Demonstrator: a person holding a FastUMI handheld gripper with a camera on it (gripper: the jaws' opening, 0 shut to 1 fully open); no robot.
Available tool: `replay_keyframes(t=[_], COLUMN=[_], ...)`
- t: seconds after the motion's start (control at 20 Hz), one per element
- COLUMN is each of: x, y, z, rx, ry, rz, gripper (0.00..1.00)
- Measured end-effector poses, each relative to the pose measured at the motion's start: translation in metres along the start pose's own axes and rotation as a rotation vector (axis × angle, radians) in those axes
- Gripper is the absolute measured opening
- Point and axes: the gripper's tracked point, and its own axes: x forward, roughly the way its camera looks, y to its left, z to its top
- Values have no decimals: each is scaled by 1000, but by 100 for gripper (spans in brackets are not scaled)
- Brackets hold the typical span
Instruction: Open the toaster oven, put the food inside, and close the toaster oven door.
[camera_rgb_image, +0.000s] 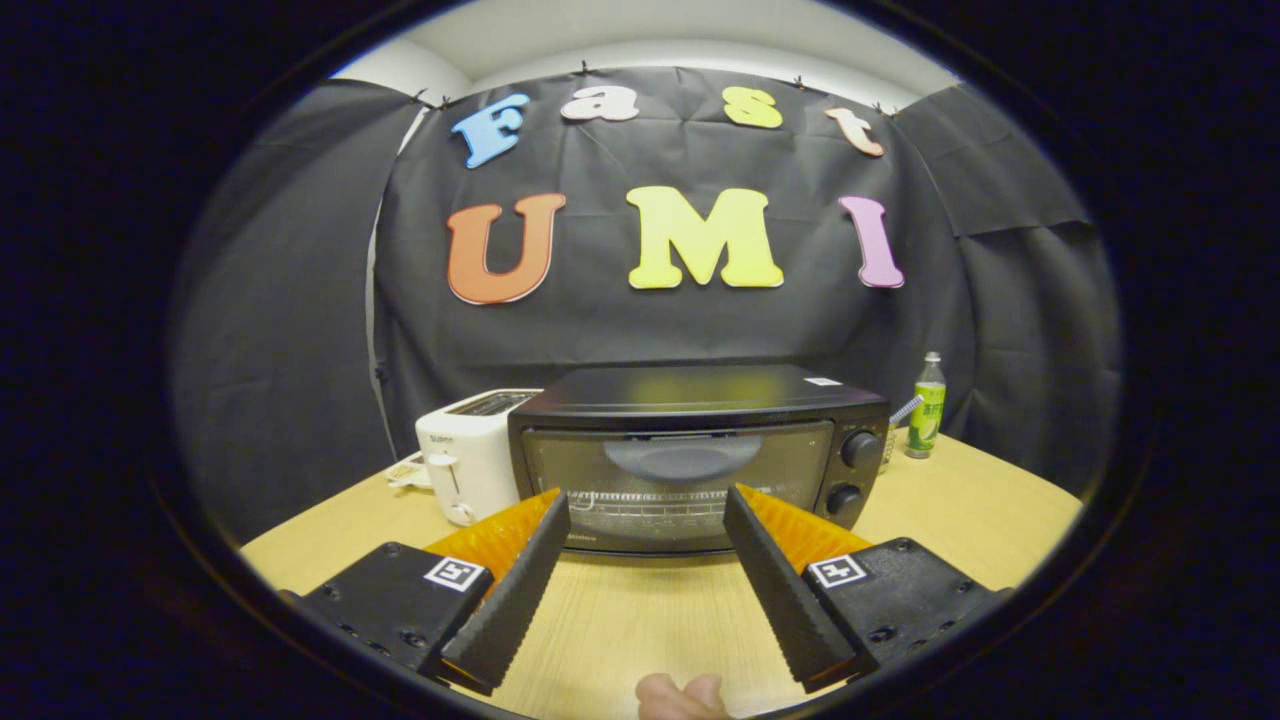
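A black toaster oven (690, 450) stands on the wooden table (960, 520), its glass door shut and the curved handle (683, 457) across the top of the door. Two knobs (858, 450) sit on its right side. My gripper (645, 505) is open, with nothing between its fingers, and its tips are a short way in front of the lower part of the door. No food shows here. A person's fingertips (680, 695) peek up just behind the fingers.
A white slot toaster (470, 455) stands right beside the oven on its left. A green bottle (927, 405) stands behind the oven to the right. Bare tabletop lies between the fingers and the oven.
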Motion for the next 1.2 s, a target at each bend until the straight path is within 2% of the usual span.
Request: replay_keyframes(t=[0.2,0.5,0.7,0.8,0.95,1.2], x=[-31,-80,-131,-167,-219,-279], y=[4,-12,-28,-48,-72,-108], z=[3,36,84,107,134,169], rx=[8,-81,-57,-19,58,74], ry=[27,19,-40,-63,-115,-214], rz=[8,-41,-44,-68,-56,-78], gripper=[100,100,100,100,100,100])
